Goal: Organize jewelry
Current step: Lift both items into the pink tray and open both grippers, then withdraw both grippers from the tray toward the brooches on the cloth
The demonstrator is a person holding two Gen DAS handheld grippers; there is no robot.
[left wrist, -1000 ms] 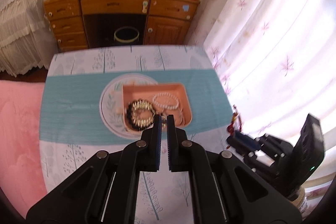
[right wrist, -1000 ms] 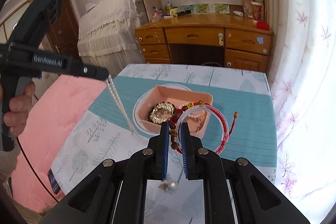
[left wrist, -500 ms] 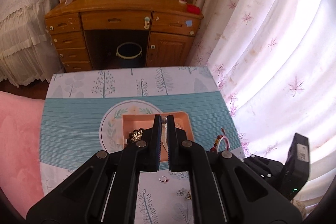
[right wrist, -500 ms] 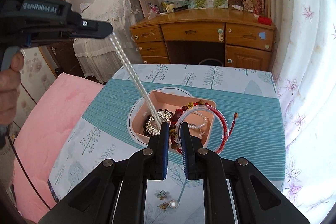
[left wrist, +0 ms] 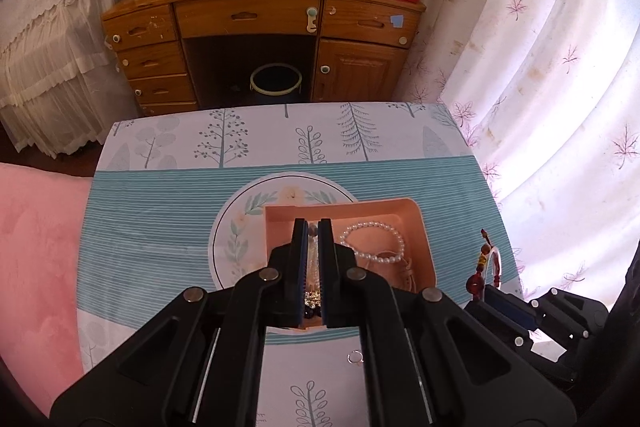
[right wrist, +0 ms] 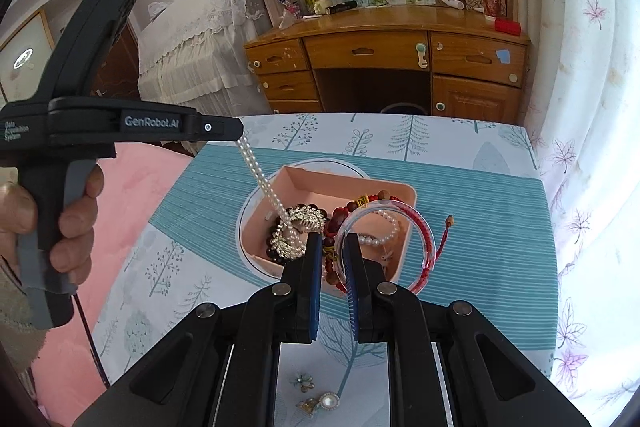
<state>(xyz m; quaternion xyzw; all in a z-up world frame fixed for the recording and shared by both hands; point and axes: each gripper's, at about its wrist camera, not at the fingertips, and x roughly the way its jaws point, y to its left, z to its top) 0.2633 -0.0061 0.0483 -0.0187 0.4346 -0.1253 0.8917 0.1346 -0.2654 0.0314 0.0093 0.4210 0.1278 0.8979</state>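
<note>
Jewelry still loose lies nearest: small brooch-like pieces and a pearl earring (right wrist: 326, 402) on the white tree-printed cloth of the worktop (right wrist: 480, 211), seen below the right claw (right wrist: 333, 259), and a thin silver ring (left wrist: 355, 357) beside the left claw (left wrist: 313, 231). These look like the pieces yet to be gathered.

Just beyond, the right claw is pinching a clear plastic bangle with a red cord lining (right wrist: 416, 227), and a string of dark red beads (right wrist: 340, 217) hangs with it. Held upright above the near rim, the bundle seems ready to be lowered in.

The left claw is pressed together on a long white pearl strand (right wrist: 260, 179), which runs taut and slanted from its tips down into the tray. Lifting it high probably lets the strand feed in end first without tangling.

Under both sits the shallow pink rectangular tray (right wrist: 320, 183), resting on the round floral print of the teal-striped cloth. Inside it lie a gold-and-black beaded bracelet (right wrist: 292, 227) at the left, where the strand lands, and a small white pearl bracelet (left wrist: 374, 242) at the right. The tray has no dividers that I can see.
</note>
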